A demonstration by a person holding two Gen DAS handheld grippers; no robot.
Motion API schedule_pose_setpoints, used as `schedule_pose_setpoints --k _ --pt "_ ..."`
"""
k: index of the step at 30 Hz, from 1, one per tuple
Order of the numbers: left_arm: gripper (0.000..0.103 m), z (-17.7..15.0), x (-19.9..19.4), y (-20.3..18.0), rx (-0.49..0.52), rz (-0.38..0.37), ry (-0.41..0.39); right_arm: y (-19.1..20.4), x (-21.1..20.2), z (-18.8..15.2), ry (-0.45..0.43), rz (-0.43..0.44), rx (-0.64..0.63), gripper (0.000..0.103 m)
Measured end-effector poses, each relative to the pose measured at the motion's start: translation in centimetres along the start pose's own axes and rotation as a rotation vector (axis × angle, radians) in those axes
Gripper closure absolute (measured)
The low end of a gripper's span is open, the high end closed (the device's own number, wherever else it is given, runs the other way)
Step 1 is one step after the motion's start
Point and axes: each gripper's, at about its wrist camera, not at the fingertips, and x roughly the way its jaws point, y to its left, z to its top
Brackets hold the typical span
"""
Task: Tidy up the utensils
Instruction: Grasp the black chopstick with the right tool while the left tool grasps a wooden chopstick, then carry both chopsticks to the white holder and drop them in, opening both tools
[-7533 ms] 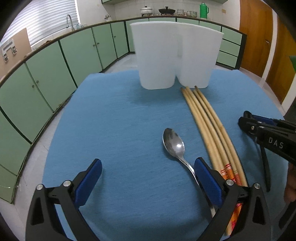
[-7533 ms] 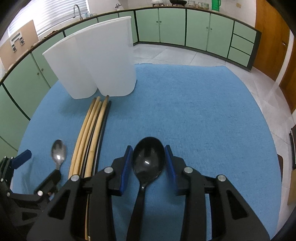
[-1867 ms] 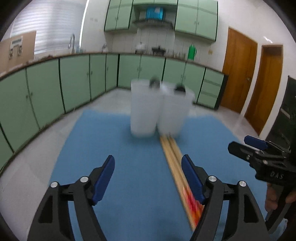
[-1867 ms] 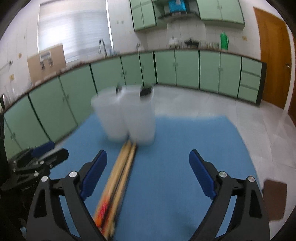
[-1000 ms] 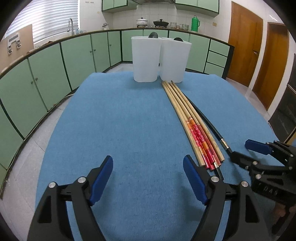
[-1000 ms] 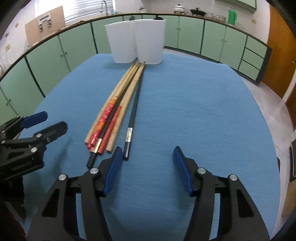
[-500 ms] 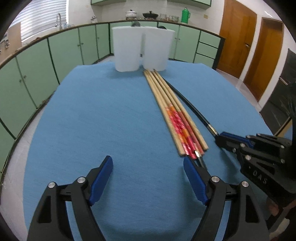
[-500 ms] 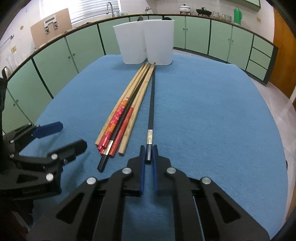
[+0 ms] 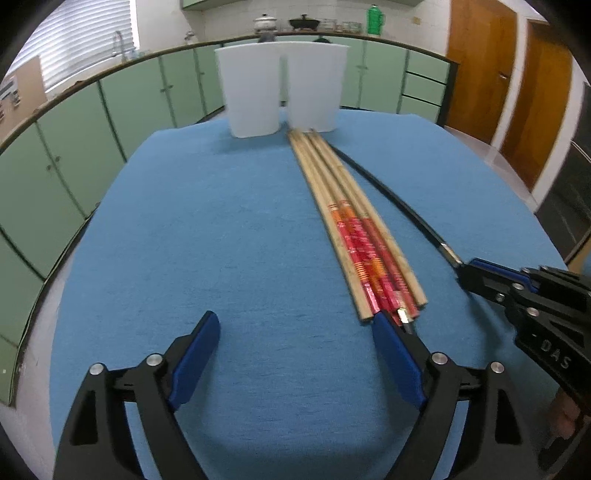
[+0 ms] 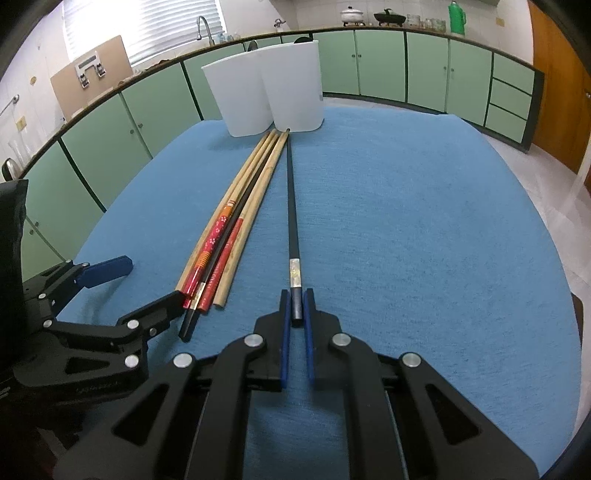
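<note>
Two grippers | right gripper (image 10: 296, 295): clamped on black chopstick (image 10: 291, 206) end, beside bundle (image 10: 236, 214) | left gripper (image 9: 295, 336): jaws wide, just opening, empty, at bundle's near end

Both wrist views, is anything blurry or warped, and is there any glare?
Left wrist view: slight blur on the bundled chopsticks, and the cabinets bow from the fisheye. Right wrist view: sharp, same bowing, with only a bright window behind and no strong glare.
</note>
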Motion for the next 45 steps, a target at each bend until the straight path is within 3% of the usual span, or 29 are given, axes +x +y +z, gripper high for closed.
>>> schedule_pose_setpoints --k 5,15,20,25,27,35,45 --pt "0.019 -0.4 -0.3 2.2 -0.058 0.048 0.009 -0.3 0.0 -0.1 0.001 0.014 0.015 0.096" --pt "0.025 0.0 -0.3 1.8 -0.063 0.021 -0.007 -0.2 -0.1 -0.1 0.001 0.017 0.009 0.094" --pt "0.045 0.5 0.1 1.1 -0.032 0.015 -0.024 -0.4 0.1 0.0 0.009 0.03 0.013 0.094" --pt "0.088 0.6 0.0 0.2 -0.006 -0.043 -0.039 -0.1 0.1 0.1 0.015 0.026 -0.01 0.097" --pt "0.096 0.5 -0.1 0.3 -0.009 -0.052 -0.04 0.1 0.1 0.1 0.015 0.017 -0.02 0.097" --pt "0.096 0.8 -3.1 0.8 -0.005 -0.063 -0.094 0.4 -2.5 0.9 -0.045 0.0 -0.062 0.097" --pt "0.097 5.0 -11.6 1.6 0.046 -0.065 -0.291 0.1 -9.8 6.8 -0.23 0.016 -0.092 0.097"
